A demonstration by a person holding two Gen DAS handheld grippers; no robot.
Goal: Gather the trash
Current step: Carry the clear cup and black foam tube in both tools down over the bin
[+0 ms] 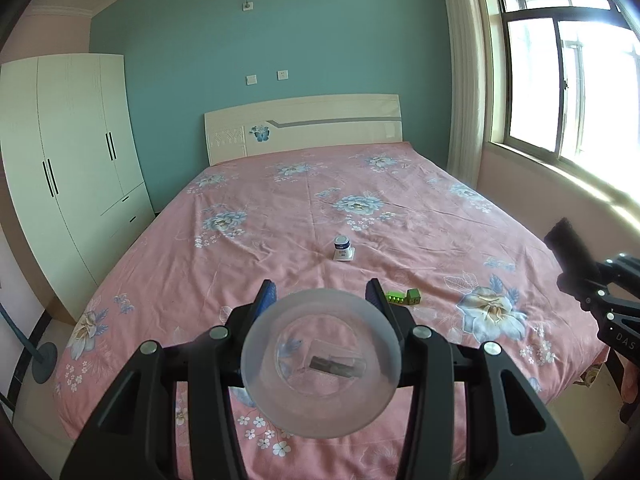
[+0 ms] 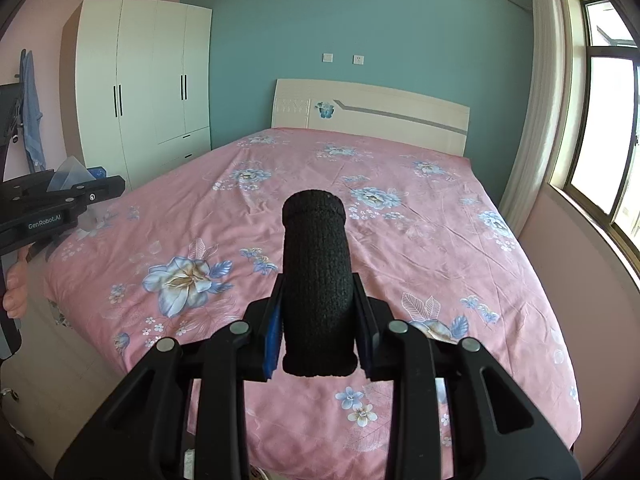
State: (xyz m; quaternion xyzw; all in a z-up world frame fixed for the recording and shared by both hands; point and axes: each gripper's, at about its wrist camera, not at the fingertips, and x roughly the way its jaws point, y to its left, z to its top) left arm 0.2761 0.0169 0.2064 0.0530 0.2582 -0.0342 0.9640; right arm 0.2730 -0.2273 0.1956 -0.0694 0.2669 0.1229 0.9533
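**Operator:** Above the foot of the pink floral-sheeted bed (image 1: 400, 216), both tools are loaded. The left gripper (image 1: 322, 294) pinches a clear, round plastic bowl (image 1: 320, 362) by its sides; a small grey rectangular piece lies inside it. The right gripper (image 2: 318, 322) is clamped on a black, knitted cylindrical roll (image 2: 318, 280) that stands up between the jaws.

**Supervisor:** Location of remaining trash?

**Operator:** On the sheet, left wrist view: a small dark-capped bottle with a white label (image 1: 343, 245) stands near mid-bed on a white square card, and a green block-shaped item (image 1: 404, 297) lies just past the bowl's far rim. Neither is touched. What counts as trash among them is a judgement.

**Supervisor:** Failure modes?

**Operator:** Three, probably.
1. Bowl slip: smooth curved wall, narrow pads; a tilt or jolt could rotate it and spill the grey piece.
2. No free tool: both jaws are occupied, so any further pickup requires unloading one first.
3. Roll compression: soft fabric may creep out of the clamp if the tool swings.

**Supervisor:** Collision risk?

**Operator:** Grippers are side by side, apart; converging on one item could knock them together.
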